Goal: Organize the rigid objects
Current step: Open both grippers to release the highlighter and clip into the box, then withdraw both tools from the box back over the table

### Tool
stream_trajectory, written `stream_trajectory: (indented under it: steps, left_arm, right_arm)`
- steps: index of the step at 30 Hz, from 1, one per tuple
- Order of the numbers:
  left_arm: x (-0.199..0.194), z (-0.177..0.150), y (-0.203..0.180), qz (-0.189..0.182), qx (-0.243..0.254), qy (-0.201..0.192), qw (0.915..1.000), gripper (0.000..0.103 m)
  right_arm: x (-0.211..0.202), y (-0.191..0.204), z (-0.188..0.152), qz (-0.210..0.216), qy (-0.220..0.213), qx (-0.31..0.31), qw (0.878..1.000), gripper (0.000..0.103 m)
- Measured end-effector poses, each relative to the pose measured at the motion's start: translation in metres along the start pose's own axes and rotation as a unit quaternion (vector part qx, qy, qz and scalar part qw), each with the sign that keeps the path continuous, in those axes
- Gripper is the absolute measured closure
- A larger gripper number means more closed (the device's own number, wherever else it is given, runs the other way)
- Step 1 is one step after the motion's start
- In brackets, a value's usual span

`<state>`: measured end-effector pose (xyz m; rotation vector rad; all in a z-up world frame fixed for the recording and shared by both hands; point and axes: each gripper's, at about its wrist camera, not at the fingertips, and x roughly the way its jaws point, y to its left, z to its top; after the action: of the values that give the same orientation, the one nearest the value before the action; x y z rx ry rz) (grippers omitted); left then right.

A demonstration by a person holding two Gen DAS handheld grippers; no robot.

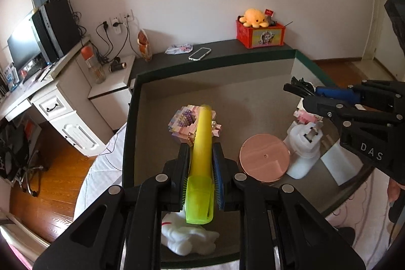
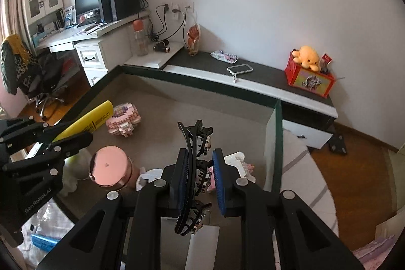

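Note:
My left gripper (image 1: 201,156) is shut on a yellow tube with a lime green cap (image 1: 200,168) and holds it above the grey table (image 1: 157,118); the tube also shows at the left of the right wrist view (image 2: 88,122). My right gripper (image 2: 201,168) is shut on a black hair claw clip (image 2: 195,168), held over the table's right part; it shows in the left wrist view (image 1: 303,90) at the right. A pink block model (image 1: 184,122) lies beyond the tube. A pink round lid (image 1: 264,158) and a white bottle (image 1: 303,151) stand between the grippers.
A white figurine (image 1: 189,237) lies under my left gripper. The table has a raised dark green rim (image 1: 129,123). Behind it a dark shelf holds a phone (image 1: 200,53), a red box (image 1: 260,36) with an orange plush, and a pouch. A white desk stands at the left.

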<state>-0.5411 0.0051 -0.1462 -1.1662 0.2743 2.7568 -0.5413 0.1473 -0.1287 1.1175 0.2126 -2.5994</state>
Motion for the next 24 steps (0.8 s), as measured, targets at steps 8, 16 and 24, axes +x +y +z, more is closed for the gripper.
stream_trajectory:
  steps: [8, 16, 24]
  left_arm:
    - [-0.022, -0.003, 0.001, 0.021, -0.002, -0.032, 0.9993, 0.024]
    - [-0.078, -0.015, 0.01, 0.029, -0.02, -0.078, 0.9963, 0.006]
    - [-0.16, -0.051, 0.019, 0.047, -0.046, -0.133, 0.9889, 0.0]
  right_arm:
    - [-0.011, 0.001, -0.01, 0.006, -0.016, 0.015, 1.0, 0.063]
    - [-0.067, 0.017, -0.01, -0.008, -0.07, 0.003, 0.998, 0.032]
    - [-0.144, 0.036, -0.035, -0.01, -0.129, 0.008, 0.992, 0.024]
